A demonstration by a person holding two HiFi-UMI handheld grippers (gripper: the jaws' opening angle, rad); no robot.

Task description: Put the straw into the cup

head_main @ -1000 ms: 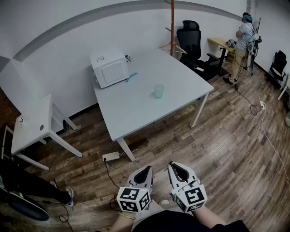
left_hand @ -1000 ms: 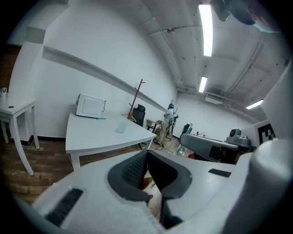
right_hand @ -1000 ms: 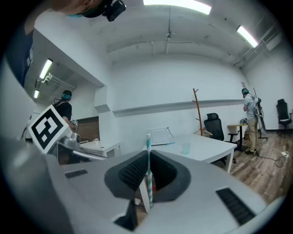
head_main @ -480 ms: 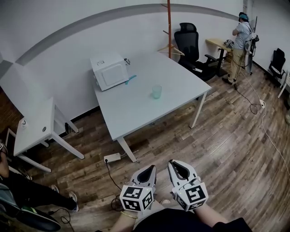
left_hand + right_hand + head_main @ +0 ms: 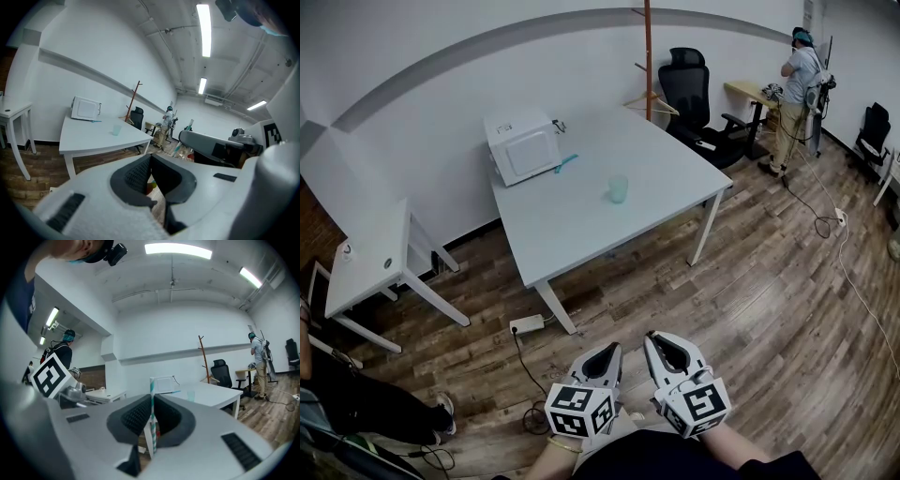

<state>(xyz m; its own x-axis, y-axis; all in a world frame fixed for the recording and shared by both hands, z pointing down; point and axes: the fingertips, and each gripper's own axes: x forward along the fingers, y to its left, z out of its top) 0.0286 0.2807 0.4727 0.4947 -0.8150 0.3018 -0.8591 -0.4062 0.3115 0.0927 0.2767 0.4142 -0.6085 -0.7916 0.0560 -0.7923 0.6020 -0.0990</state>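
A translucent pale-green cup (image 5: 619, 189) stands upright near the middle of the white table (image 5: 581, 234), far ahead of both grippers. It also shows small in the left gripper view, cup (image 5: 116, 130), and in the right gripper view, cup (image 5: 191, 395). My right gripper (image 5: 654, 340) is shut on a teal-and-white striped straw (image 5: 152, 413), which stands upright between its pads. My left gripper (image 5: 606, 352) is beside it, shut with nothing held. Both hover low over the wooden floor, well short of the table.
A white microwave (image 5: 522, 147) sits at the table's back left with a teal item (image 5: 567, 163) beside it. A small white desk (image 5: 366, 267) stands left. A power strip (image 5: 529, 324) and cable lie on the floor. An office chair (image 5: 689, 89) and a person (image 5: 797, 84) are far right.
The table and cup have slid slightly left in the head view as I move. Both grippers stay side by side at the bottom, jaws unchanged, the straw still held.
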